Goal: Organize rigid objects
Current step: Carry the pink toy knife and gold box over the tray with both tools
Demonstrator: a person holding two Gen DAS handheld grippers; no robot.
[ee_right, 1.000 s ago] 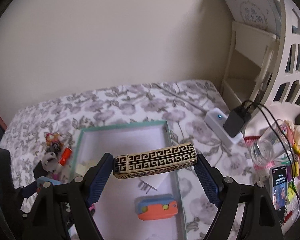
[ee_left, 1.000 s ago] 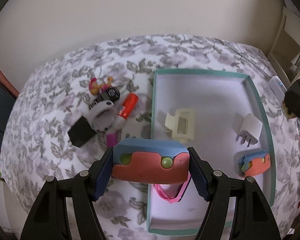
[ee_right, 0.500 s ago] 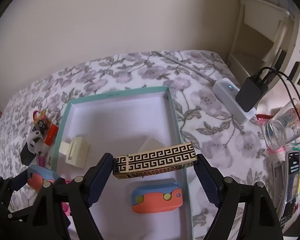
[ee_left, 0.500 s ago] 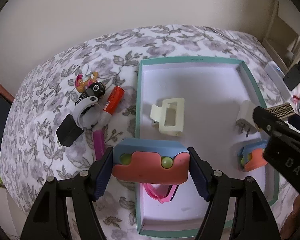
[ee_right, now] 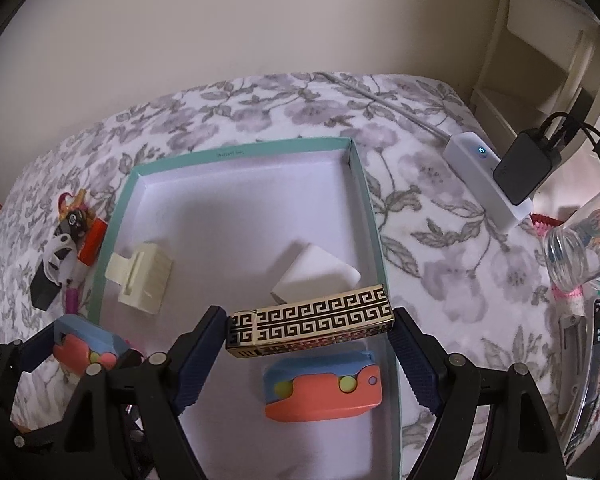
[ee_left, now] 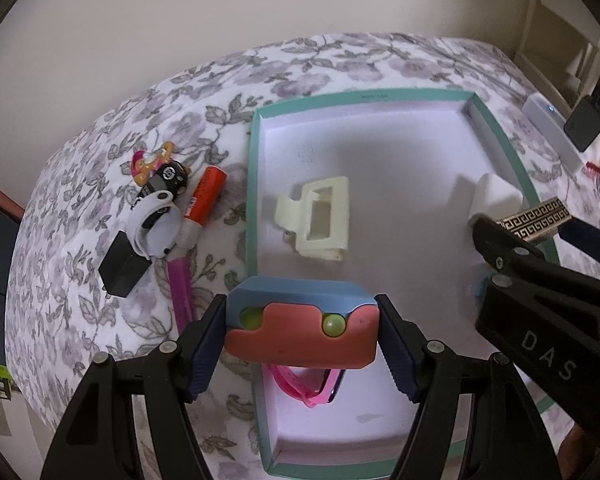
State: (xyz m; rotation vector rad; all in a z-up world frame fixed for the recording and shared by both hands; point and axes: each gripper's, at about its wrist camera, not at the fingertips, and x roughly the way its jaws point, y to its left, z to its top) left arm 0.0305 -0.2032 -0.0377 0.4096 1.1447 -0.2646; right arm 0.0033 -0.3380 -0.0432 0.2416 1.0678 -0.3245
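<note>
Two grippers, two loads, both poised over the same tray. Nearest in the left wrist view, the left gripper (ee_left: 301, 344) is clamped on a blue-and-coral case (ee_left: 301, 330), pads pressed to its short ends so the long face sits level between the fingers, a carry that keeps it from swinging. Directly beneath the case a pink strap (ee_left: 306, 386) lies on the tray floor, half hidden. Just beyond the fingertips sits a cream hair claw (ee_left: 318, 218), already inside the teal tray (ee_left: 252, 208).

Over to the right wrist view: the right gripper (ee_right: 310, 330) grips a gold-and-black patterned box (ee_right: 310, 328) the same way, end to end, slightly tilted. Below and just past its fingers rests a second blue-and-coral case (ee_right: 320, 388) on the tray floor, and behind the held box a white charger block (ee_right: 316, 276) leans near the right wall. My read is that both hands hold their pieces crosswise so each can be set flat in an open patch of floor, the right near the right wall, the left near the left wall.

Left of the left fingers, outside the tray on the floral cover (ee_left: 100, 280), the unsorted pile waits: a black cube adapter (ee_left: 122, 272), a white ring clip (ee_left: 156, 226), an orange tube (ee_left: 206, 196), a pink pen (ee_left: 182, 292), and farthest out a small charm keyring (ee_left: 158, 170), too tangled to name its parts.

Far right, off the job, a white power strip (ee_right: 488, 184) with a black plug.
</note>
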